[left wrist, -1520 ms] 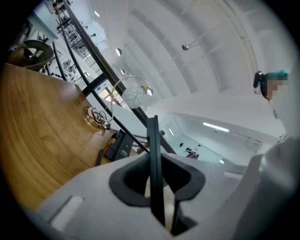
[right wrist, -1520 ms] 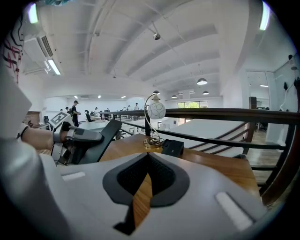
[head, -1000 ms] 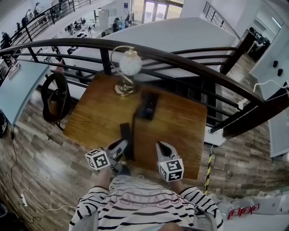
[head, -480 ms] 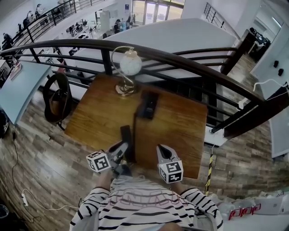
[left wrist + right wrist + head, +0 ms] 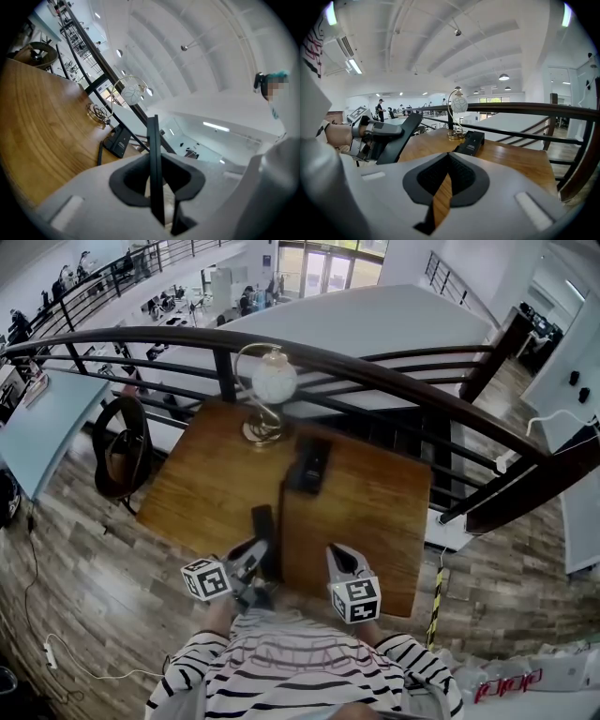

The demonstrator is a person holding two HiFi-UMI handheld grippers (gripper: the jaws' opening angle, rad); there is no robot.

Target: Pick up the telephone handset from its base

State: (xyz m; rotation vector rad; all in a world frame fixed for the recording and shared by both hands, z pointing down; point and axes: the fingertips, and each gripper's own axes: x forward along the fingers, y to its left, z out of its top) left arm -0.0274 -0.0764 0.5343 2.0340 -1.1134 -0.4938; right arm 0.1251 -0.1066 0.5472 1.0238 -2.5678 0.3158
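Note:
My left gripper (image 5: 253,552) is shut on the black telephone handset (image 5: 263,524), holding it near the table's front edge, away from its base. In the left gripper view the handset (image 5: 153,136) stands edge-on between the pads. The black base (image 5: 308,463) sits toward the back of the table, and its cord (image 5: 280,512) runs forward to the handset. To the right of the handset, my right gripper (image 5: 338,557) is shut with nothing in it. The right gripper view shows the shut jaws (image 5: 449,159), the base (image 5: 469,142) ahead and the held handset (image 5: 401,136) at left.
A brass lamp with a white globe (image 5: 269,390) stands at the back of the wooden table (image 5: 375,512), left of the base. A dark curved railing (image 5: 394,371) runs behind the table. A round chair (image 5: 117,442) stands on the floor to the left.

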